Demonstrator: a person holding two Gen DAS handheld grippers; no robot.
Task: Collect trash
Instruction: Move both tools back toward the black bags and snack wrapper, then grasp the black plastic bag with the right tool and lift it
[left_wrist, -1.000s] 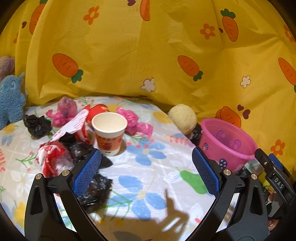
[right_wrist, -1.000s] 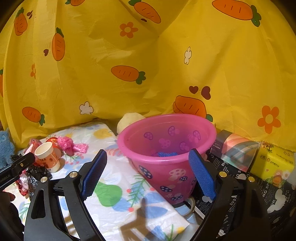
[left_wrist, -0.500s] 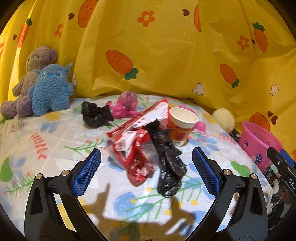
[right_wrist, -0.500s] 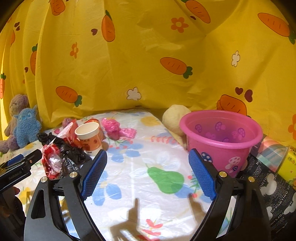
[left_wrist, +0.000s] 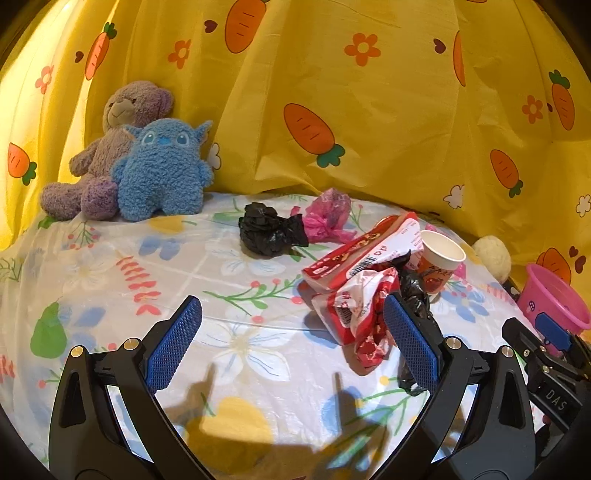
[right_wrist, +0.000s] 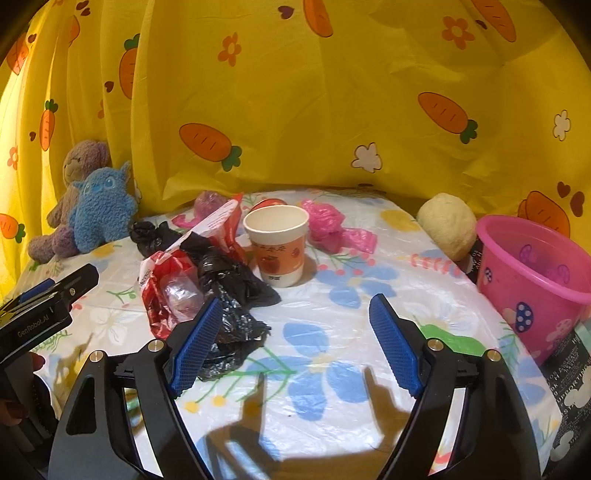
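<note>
Trash lies on the floral tablecloth: a paper cup (right_wrist: 277, 245), red-and-white wrappers (right_wrist: 173, 288), a long black bag (right_wrist: 231, 295), a crumpled black bag (left_wrist: 267, 230) and pink bags (right_wrist: 332, 229). The pink bucket (right_wrist: 532, 280) stands at the right edge. My left gripper (left_wrist: 291, 341) is open and empty, low over the cloth, left of the wrappers (left_wrist: 364, 295). My right gripper (right_wrist: 295, 338) is open and empty, in front of the cup; its left pad is beside the long black bag.
A blue plush (left_wrist: 162, 171) and a purple bear (left_wrist: 110, 144) sit at the back left against the yellow carrot curtain. A cream ball (right_wrist: 448, 225) lies beside the bucket. Printed boxes (right_wrist: 569, 373) lie at the right.
Both grippers have swung left, away from the bucket toward the trash pile. The left one now faces the plush toys. Both stay open and empty.
</note>
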